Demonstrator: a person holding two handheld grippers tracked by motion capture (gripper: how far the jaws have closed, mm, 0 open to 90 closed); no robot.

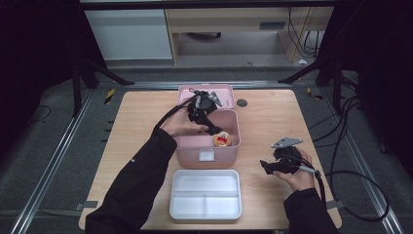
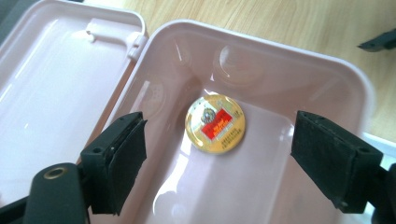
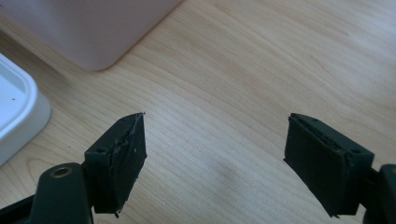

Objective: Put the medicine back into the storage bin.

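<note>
**Round tin lies in the open pink box, both grippers empty**

Nearest the person, a white tray sits at the table's front edge. It has a wide compartment across the far side and two smaller ones along the near side, and nothing lies in any of them. In the right gripper view a rounded corner of this tray shows at the left edge.

Just beyond the tray stands the pink box, its latch facing the person. Inside it, toward the right end, lies a round gold tin with a red label, flat on the bottom with its label up. In the left gripper view the tin rests near the middle of the box floor, alone in there, apart from all four walls.

The left gripper hangs over the box's opening, with its jaws spread wide on either side of the tin from above, touching neither it nor the walls.

To the right of the tray, the right gripper sits low over bare wood of the table, pointing left toward the box, its jaws apart with nothing between them.

Farthest away, the box's lid lies flung back on the table; its inside holds nothing.
</note>
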